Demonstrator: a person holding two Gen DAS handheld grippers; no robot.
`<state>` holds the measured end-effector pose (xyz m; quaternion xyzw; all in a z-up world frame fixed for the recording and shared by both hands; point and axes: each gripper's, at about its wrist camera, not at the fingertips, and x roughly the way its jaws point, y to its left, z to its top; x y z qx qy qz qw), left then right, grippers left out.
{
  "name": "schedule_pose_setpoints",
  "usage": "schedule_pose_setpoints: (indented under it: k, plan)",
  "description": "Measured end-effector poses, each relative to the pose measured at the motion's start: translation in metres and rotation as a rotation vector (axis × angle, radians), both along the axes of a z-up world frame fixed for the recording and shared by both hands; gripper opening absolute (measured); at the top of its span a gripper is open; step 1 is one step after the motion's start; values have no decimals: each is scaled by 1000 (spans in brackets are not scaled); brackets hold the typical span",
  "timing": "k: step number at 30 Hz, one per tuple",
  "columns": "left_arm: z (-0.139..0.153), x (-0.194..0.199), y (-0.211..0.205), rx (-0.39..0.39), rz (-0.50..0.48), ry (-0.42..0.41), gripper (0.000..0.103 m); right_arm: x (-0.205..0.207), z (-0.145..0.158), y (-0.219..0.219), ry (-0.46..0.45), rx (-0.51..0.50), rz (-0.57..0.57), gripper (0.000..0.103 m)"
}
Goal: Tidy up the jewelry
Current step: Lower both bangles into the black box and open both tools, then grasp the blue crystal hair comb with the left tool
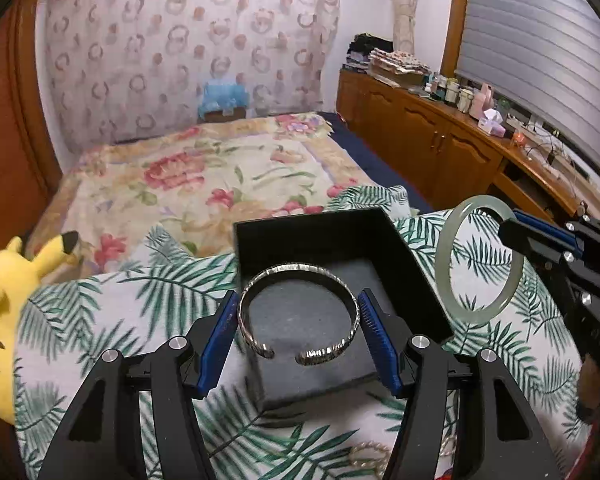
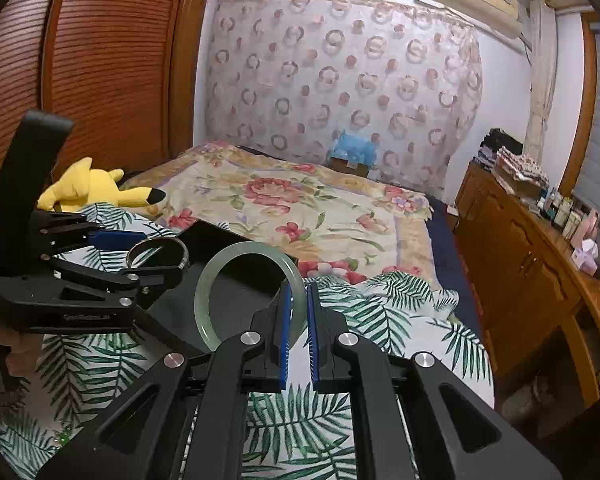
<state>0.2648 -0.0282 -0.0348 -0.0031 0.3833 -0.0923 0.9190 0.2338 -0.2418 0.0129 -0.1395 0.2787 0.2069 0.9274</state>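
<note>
Left gripper (image 1: 299,328): closed on the cuff, one blue pad against each side of it; it sits above the box. In the right wrist view it shows at the left edge (image 2: 156,252), carrying the cuff.
Cuff (image 1: 299,312): silver, open-ended, textured band; held flat between the left pads, its gap facing the camera, its far arc out past the fingertips over the box's inside. Also seen in the right wrist view (image 2: 159,254).
Right gripper (image 2: 299,308): pads nearly together, clamped on the bangle's rim. In the left wrist view it enters from the right edge (image 1: 540,236), just right of the box.
Bangle (image 2: 248,296): pale green, closed ring; pinched at its right side, standing on edge, the rest of the ring reaching left of the fingers over the box's edge. In the left wrist view (image 1: 480,260) it hangs upright just beside the box's right wall.
Box (image 1: 324,236): black, open-topped, grey lining; rests on the leaf cloth, below the cuff and left of the bangle.
Leaf cloth (image 1: 100,320): white with green fronds, spread over the near end of the bed.
Chain (image 1: 368,456): a pale, twisted strand on the cloth by the left gripper's base; details unclear.
Plush (image 1: 4,280): yellow, at the cloth's left edge.
Bed (image 1: 204,176): floral cover, behind the box.
Cabinet (image 1: 440,140): wooden, along the right wall, bottles and boxes on top.
</note>
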Motion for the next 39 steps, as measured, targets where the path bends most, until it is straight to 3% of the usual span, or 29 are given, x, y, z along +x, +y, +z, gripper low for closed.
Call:
schedule_pose_setpoints:
  k: [6,20,32,39]
  plan:
    - [0,-4,3,5,12,-11,58,11,-5,2,12,-6,5,9]
    - [3,-55,36,30,49,-52,59,24,-25,37,57,10,46,9]
    - [-7,-94,43,19,36,-56,60,33,-56,61,186,14,118,11]
    - [-12,-117,38,15,19,-55,61,21,-49,52,169,34,143,11]
